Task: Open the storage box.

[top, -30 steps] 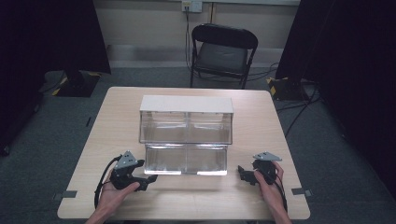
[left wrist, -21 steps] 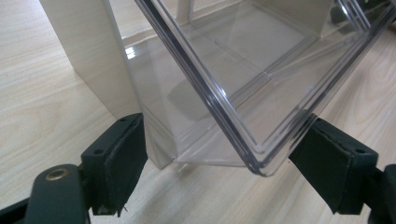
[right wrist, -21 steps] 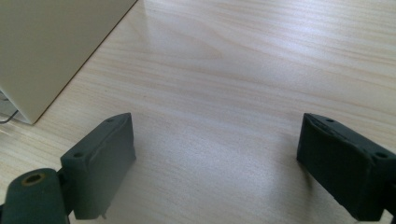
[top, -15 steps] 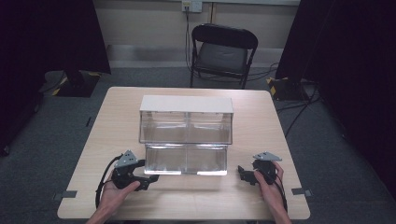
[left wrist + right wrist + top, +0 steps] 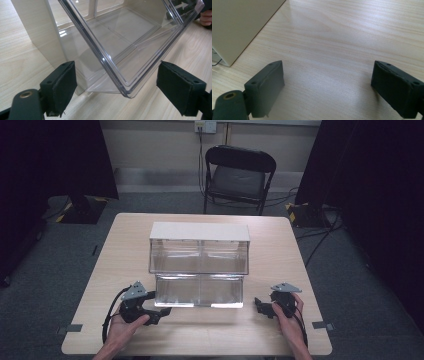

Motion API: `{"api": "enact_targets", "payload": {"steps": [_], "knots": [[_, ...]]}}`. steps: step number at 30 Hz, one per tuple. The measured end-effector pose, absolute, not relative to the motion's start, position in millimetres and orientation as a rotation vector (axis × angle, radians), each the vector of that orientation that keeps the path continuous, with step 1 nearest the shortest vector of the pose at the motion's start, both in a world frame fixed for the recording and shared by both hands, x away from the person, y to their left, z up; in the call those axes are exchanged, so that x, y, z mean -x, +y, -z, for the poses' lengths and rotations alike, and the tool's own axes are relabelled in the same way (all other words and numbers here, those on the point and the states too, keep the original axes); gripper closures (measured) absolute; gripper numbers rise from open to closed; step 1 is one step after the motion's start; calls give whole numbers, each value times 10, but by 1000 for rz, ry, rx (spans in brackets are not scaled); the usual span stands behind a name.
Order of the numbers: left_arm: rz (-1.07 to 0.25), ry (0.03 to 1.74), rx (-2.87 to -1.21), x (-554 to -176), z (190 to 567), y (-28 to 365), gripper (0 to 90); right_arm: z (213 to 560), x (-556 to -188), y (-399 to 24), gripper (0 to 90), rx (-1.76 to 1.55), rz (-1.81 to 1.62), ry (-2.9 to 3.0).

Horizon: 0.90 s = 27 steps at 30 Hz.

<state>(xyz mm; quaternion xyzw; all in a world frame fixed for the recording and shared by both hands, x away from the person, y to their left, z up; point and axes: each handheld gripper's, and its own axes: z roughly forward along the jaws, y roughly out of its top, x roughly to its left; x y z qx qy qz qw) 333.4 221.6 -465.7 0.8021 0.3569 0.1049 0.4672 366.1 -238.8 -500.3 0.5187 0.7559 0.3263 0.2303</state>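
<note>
A small cabinet [image 5: 199, 232] with a beige frame and clear plastic drawers stands mid-table. Its lower clear drawer [image 5: 200, 291] is pulled out toward me. My left gripper [image 5: 159, 314] lies at the drawer's front left corner. In the left gripper view the drawer's corner [image 5: 125, 37] sits between the pads [image 5: 62, 85] of the left gripper [image 5: 116, 85], which have just been opening and do not press on it. My right gripper [image 5: 261, 307] rests to the right of the drawer. It is open over bare wood, the right gripper [image 5: 329, 87] holding nothing.
The wooden table [image 5: 280, 250] has free surface on both sides of the cabinet. A black folding chair [image 5: 237, 175] stands beyond the far edge. The cabinet's beige side wall [image 5: 239, 22] is close on the left in the right gripper view.
</note>
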Motion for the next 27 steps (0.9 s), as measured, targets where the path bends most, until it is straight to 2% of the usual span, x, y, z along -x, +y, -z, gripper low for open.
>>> {"api": "enact_targets", "payload": {"steps": [27], "knots": [[-233,862,-1944,-3315,4635,2238,161,5003,-3662,-2388,105,-1427,-898,2079]]}}
